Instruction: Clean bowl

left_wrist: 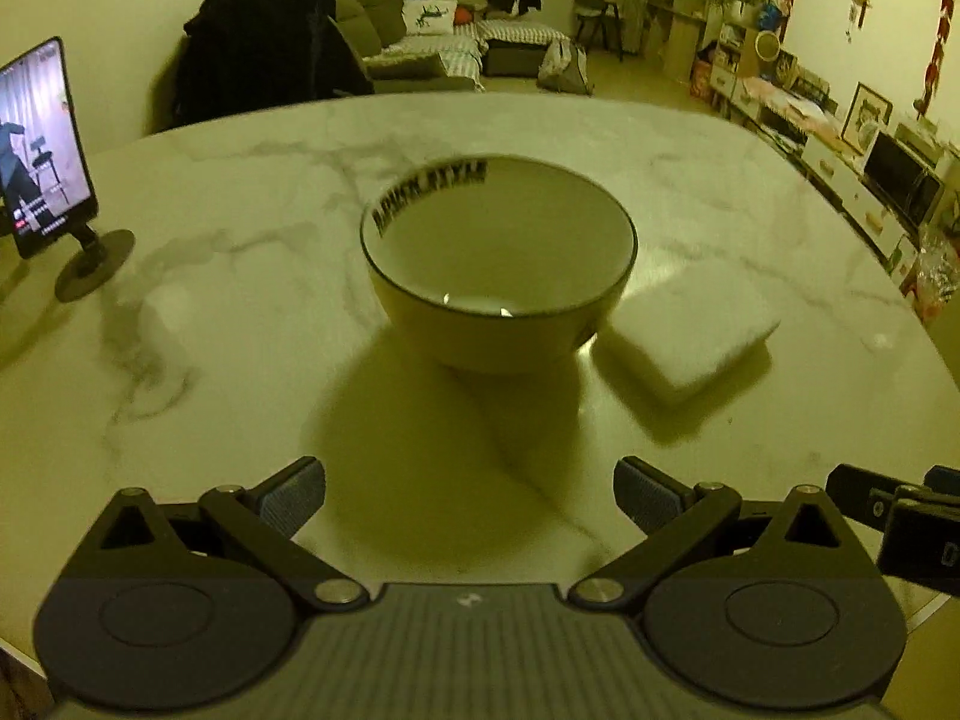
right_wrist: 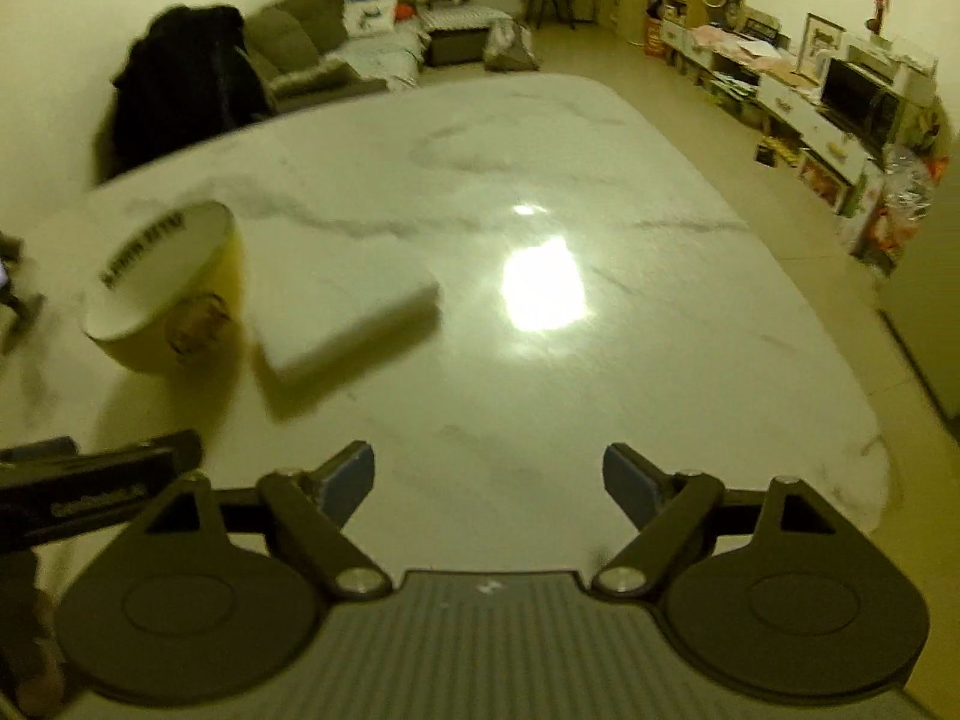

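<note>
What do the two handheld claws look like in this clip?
Both match. The left claw and right claw have black linkage arms on round black housings with silver pivot pins, blue ribbed pads and a grey ridged body. No sleeves or cables show.

A white marble-patterned round table (left_wrist: 240, 192) with grey veins fills the near view. At its nine o'clock edge a phone on a round-footed black stand (left_wrist: 45, 150) shows a lit screen. Behind, at eleven o'clock, a black coat draped over a chair (left_wrist: 264, 42); a grey-green sofa (left_wrist: 384, 18) at twelve; a low white cabinet (left_wrist: 852, 180) at two o'clock.
</note>
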Tool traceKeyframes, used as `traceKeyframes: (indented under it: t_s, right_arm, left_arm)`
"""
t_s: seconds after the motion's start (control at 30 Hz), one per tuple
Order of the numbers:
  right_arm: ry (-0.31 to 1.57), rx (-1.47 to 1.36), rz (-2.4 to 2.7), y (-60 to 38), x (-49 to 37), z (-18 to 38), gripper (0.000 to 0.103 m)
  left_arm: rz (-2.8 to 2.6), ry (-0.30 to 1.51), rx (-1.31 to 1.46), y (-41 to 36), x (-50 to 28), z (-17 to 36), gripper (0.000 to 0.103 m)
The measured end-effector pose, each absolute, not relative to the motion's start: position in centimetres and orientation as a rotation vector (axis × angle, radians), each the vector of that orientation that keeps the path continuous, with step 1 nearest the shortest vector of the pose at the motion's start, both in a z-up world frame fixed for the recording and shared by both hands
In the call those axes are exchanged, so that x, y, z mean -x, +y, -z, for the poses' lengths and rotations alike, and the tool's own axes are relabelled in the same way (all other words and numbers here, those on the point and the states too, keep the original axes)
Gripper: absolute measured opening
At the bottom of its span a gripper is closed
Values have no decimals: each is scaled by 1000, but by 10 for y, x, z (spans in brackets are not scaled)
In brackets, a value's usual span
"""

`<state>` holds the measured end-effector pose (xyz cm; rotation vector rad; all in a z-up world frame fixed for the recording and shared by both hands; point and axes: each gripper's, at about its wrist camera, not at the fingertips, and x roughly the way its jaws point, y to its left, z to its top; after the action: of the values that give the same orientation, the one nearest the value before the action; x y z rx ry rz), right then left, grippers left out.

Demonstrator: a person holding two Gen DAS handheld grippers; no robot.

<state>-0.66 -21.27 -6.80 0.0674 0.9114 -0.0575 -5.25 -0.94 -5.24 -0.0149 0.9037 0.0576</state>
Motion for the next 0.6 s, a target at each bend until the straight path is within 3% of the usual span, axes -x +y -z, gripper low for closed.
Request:
traceKeyframes:
  t_s: [0.6]
  right_arm:
    - [981,-22,70,-204,-8,89,100]
  left_arm:
    - [-59,903,20,-6,33,65,102]
